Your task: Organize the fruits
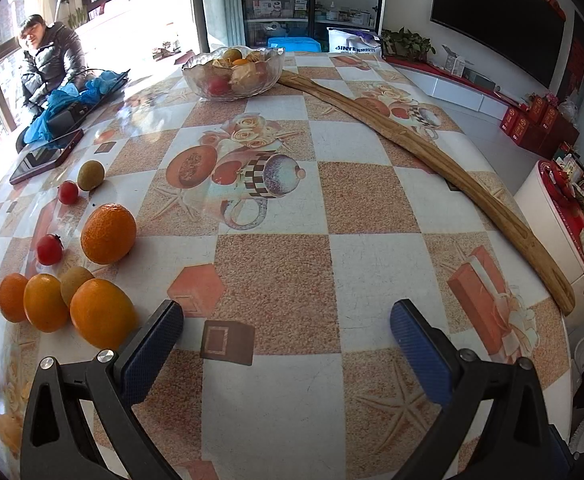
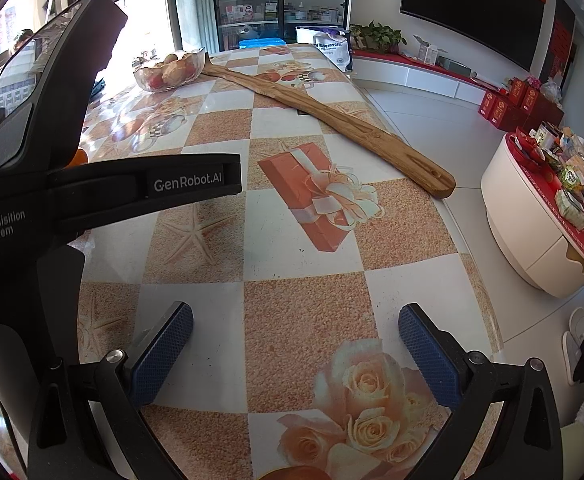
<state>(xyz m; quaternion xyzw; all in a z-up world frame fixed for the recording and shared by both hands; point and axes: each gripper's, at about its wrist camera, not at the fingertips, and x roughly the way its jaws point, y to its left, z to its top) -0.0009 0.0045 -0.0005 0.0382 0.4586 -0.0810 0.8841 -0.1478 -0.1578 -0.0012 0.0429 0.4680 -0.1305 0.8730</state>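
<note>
Loose fruit lies at the table's left in the left wrist view: a large orange, several oranges in a cluster, two kiwis, and two small red fruits. A glass bowl with fruit stands at the far end; it also shows in the right wrist view. My left gripper is open and empty, its left finger just right of the nearest orange. My right gripper is open and empty above the table. The left gripper's black body fills that view's left.
A long wooden board lies diagonally along the table's right side. A phone and blue cloth lie at the far left, by a seated person. The table edge drops to the floor on the right.
</note>
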